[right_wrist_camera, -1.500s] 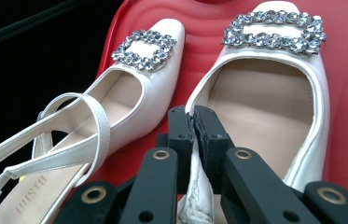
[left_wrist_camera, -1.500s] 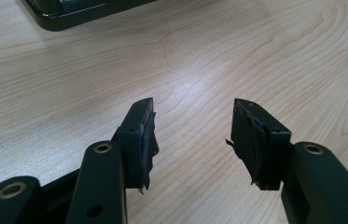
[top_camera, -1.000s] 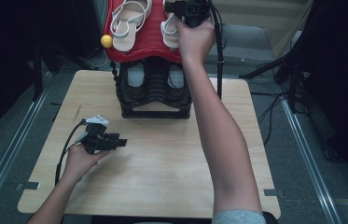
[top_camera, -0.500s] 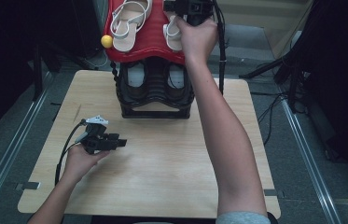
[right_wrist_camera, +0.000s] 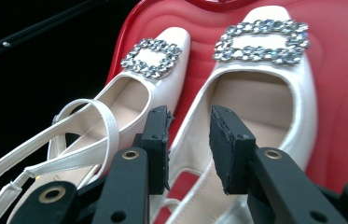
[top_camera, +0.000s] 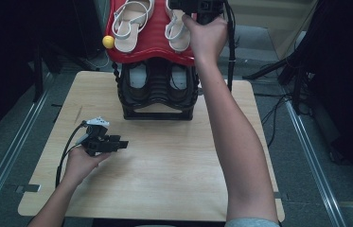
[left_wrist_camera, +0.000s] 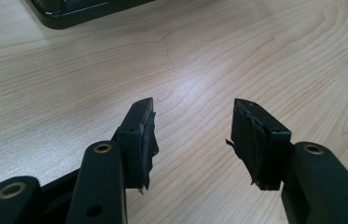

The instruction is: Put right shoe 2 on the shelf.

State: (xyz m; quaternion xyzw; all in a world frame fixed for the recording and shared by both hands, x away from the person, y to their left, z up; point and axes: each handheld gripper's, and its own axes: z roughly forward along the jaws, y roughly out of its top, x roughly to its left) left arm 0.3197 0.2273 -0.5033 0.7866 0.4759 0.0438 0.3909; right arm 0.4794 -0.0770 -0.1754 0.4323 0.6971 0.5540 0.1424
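Right tongs (right_wrist_camera: 188, 140) barely shifted, maybe gripping satin shoe (right_wrist_camera: 255, 116) (rhinestone buckle).

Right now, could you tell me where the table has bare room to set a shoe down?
The light wooden table is bare in front of the black shoe rack, between the left gripper and the person's right forearm. The red top tray is crowded: two white buckled shoes, with the right gripper at one.

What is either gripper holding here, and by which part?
Nothing is visibly held. The left gripper is open over the bare wooden table. The right gripper's jaws straddle the side edge of the white buckled shoe on the red shelf, apparently not yet clamped.
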